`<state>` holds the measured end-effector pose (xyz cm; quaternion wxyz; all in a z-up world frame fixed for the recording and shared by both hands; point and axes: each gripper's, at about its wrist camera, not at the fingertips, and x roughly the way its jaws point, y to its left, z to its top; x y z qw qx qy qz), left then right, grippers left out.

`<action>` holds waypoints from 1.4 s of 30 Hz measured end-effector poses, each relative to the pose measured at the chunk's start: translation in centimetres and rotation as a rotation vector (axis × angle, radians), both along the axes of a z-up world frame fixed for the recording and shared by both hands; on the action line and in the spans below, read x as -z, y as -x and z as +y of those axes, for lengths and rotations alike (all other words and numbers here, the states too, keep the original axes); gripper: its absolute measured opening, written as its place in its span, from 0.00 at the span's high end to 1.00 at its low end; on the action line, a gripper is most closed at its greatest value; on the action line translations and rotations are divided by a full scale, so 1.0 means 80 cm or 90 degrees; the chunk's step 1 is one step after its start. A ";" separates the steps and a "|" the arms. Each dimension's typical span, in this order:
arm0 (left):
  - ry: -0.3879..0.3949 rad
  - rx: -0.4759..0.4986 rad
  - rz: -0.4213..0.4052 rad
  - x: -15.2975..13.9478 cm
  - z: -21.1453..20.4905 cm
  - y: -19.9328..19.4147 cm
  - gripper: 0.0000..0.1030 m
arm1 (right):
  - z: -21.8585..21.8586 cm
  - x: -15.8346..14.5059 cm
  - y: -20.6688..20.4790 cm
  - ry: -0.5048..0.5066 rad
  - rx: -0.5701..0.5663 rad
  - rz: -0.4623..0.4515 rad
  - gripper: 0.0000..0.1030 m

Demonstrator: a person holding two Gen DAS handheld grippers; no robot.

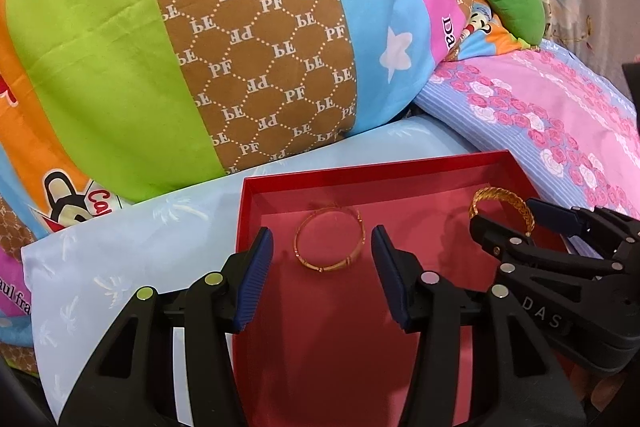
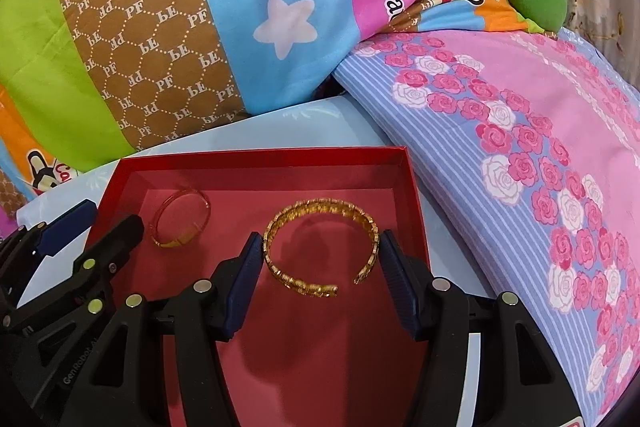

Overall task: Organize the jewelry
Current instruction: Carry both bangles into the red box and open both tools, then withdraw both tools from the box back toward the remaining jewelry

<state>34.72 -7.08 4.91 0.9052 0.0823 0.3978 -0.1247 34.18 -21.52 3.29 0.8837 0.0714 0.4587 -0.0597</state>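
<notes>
Thin bangle point(image 1: 329, 242): plain gold ring, closed loop, flat on floor of red box point(image 1: 372, 167), toward its far left corner.
Woven cuff point(image 2: 320, 251): broad gold band, braided texture, gap facing the camera; inside the box, right half.
Left gripper point(image 1: 322, 277): jaws released, wide apart, bangle lying between the blue pads without contact.
Right gripper point(image 2: 320, 281): jaws spread either side of the cuff; left pad point(image 2: 244, 279) touching the band, right pad just beside it; grasp or mere contact, cannot tell.
Edges: low box walls close to the cuff on the right; rose-print pillow point(image 2: 520, 147) pressing near that wall; striped cartoon pillow point(image 1: 200, 47) behind.
Open room: bare red floor toward the camera.
Hidden: near edge of the box behind gripper bodies.
</notes>
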 end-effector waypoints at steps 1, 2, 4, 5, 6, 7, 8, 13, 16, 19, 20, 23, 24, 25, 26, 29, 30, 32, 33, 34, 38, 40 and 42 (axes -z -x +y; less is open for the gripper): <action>-0.001 0.000 0.001 0.002 -0.001 0.000 0.50 | 0.000 -0.001 0.001 0.000 0.001 -0.003 0.38; -0.003 -0.004 0.001 0.002 -0.001 0.000 0.47 | 0.000 -0.002 0.002 0.002 0.003 -0.006 0.36; -0.004 -0.011 -0.003 0.002 0.000 0.001 0.42 | -0.003 -0.005 0.006 0.010 0.012 -0.012 0.34; -0.001 -0.016 -0.004 0.001 0.003 0.001 0.38 | -0.005 -0.006 0.008 0.007 0.015 -0.015 0.33; 0.001 -0.020 -0.004 0.001 0.004 0.002 0.35 | -0.007 -0.007 0.010 0.005 0.017 -0.017 0.33; 0.004 -0.023 -0.005 -0.001 0.006 0.002 0.35 | -0.008 -0.009 0.013 0.001 0.018 -0.021 0.32; 0.007 -0.026 -0.004 -0.002 0.008 0.005 0.34 | -0.010 -0.012 0.018 -0.004 0.019 -0.028 0.29; 0.008 -0.028 -0.023 -0.014 0.012 0.028 0.34 | -0.005 -0.027 0.043 0.002 0.012 -0.050 0.29; 0.019 -0.031 -0.026 -0.022 0.016 0.046 0.34 | 0.000 -0.038 0.068 0.002 0.004 -0.067 0.29; 0.023 -0.031 -0.035 -0.033 0.021 0.076 0.34 | 0.002 -0.048 0.097 -0.009 0.003 -0.078 0.29; 0.023 -0.029 -0.036 -0.036 0.022 0.086 0.34 | 0.003 -0.051 0.107 -0.013 0.003 -0.082 0.29; 0.020 -0.020 -0.044 -0.044 0.025 0.121 0.34 | 0.007 -0.058 0.143 -0.015 0.003 -0.096 0.29; 0.019 -0.018 -0.045 -0.045 0.026 0.131 0.34 | 0.009 -0.060 0.160 -0.015 0.005 -0.101 0.29; 0.016 -0.015 -0.045 -0.046 0.027 0.147 0.34 | 0.010 -0.059 0.172 -0.016 0.005 -0.104 0.29; 0.013 -0.015 -0.048 -0.046 0.028 0.158 0.34 | 0.013 -0.058 0.189 -0.017 0.006 -0.106 0.29; -0.003 -0.010 -0.061 -0.046 0.032 0.201 0.34 | 0.019 -0.055 0.230 -0.025 0.005 -0.110 0.29; -0.003 -0.008 -0.062 -0.045 0.035 0.214 0.34 | 0.024 -0.053 0.251 -0.024 0.006 -0.113 0.29; 0.004 -0.002 -0.057 -0.040 0.042 0.245 0.34 | 0.031 -0.050 0.285 -0.017 0.007 -0.118 0.28; 0.007 -0.002 -0.052 -0.036 0.047 0.260 0.34 | 0.035 -0.048 0.298 -0.016 0.005 -0.119 0.27; 0.009 -0.004 -0.048 -0.032 0.052 0.275 0.34 | 0.038 -0.046 0.312 -0.016 0.002 -0.119 0.26; 0.022 -0.007 -0.025 -0.014 0.064 0.321 0.34 | 0.051 -0.034 0.366 -0.021 -0.005 -0.116 0.26; 0.030 -0.008 -0.014 -0.005 0.071 0.342 0.34 | 0.055 -0.027 0.388 -0.034 -0.008 -0.111 0.26; 0.045 -0.015 0.002 0.006 0.080 0.364 0.34 | 0.060 -0.018 0.409 -0.040 -0.011 -0.106 0.25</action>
